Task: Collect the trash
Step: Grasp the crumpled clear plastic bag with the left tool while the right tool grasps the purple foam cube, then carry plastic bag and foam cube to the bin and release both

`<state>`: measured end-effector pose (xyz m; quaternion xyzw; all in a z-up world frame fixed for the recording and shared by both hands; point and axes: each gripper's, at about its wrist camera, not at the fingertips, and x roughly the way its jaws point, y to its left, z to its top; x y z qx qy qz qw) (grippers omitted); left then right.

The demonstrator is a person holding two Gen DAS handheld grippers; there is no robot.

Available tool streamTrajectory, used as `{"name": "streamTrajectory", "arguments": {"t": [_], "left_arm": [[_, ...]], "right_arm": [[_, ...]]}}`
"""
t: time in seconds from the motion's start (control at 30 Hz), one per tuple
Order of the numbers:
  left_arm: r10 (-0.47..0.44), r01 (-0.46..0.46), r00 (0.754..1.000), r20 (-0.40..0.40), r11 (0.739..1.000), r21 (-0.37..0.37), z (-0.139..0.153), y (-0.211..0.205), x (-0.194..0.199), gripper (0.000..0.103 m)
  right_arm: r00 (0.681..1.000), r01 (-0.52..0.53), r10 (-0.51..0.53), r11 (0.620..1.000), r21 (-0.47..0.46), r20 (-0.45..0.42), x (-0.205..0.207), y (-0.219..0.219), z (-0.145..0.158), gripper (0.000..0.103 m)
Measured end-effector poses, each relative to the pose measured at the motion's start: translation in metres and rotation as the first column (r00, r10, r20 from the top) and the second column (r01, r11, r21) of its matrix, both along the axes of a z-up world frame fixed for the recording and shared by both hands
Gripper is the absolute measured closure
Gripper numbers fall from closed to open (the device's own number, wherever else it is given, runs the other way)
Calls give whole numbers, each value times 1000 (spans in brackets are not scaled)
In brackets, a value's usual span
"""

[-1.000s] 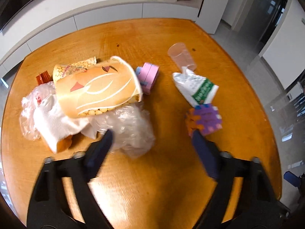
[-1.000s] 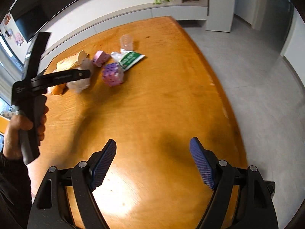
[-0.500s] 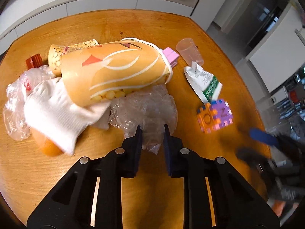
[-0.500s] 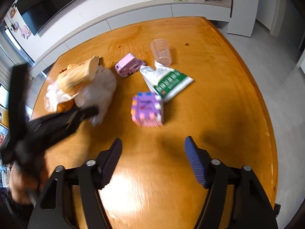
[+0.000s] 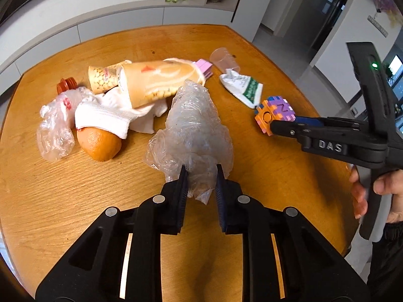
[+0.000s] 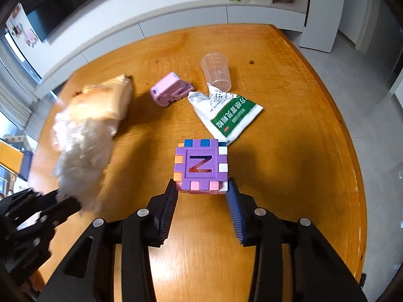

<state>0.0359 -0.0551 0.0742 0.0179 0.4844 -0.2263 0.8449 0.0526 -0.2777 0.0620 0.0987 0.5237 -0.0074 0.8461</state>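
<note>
Left wrist view: we see the left tool [image 5: 200, 176] clamped on the lower edge of the crumpled clear plastic bag [image 5: 191, 128], which stands up from the bench [image 5: 50, 201] and hangs as a loose bundle in front of the pads. Beyond the bag lie a printed paper cup [image 5: 156, 83] on its side, a white cloth [image 5: 110, 113] draped over an orange [image 5: 99, 142], and a second clear wrapper [image 5: 55, 125] farther from the bag on that side. On the bag's other side lie a green-and-white sachet [image 5: 243, 89] and a clear measuring cup [image 5: 223, 59].

In the right wrist view, the right tool [image 6: 201, 196] has just been closing around the purple puzzle cube [image 6: 201, 163]. One finger [image 6: 170, 201] appears to meet the cube's lower edge; at the other we cannot tell whether the pad presses, so we read the grip as not yet made. The sachet touches the cube's far corner, and a pink toy [image 6: 170, 93] lies well beyond.

We judge the step in hand to be carrying the bag off as trash. To do it well, we would lift straight up until the trailing film clears the cloth and cup, since thin plastic may snag or slip from a shallow pinch. We question whether the cube counts as trash at all.
</note>
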Motion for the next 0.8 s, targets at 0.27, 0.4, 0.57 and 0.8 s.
{"name": "streamTrajectory", "arguments": {"t": [0.27,0.4,0.57,0.8], "left_arm": [[-71,72,997,41,997,-10,22,-40,-43,83],[-134,134,989,62,991,-4,33,-72,-66,83],[-237,238,968,80,971,8,43,-128,-94,83],[-392,391,916,81,920,28,44,-213,-135,83]], "right_arm": [[998,39,-39,999,-6,57,-82,-26,32,61],[992,94,-94,996,8,84,-131,-51,39,61],[980,166,-167,986,14,104,-188,-86,44,61],[949,289,-290,957,26,122,-267,-137,44,61]]}}
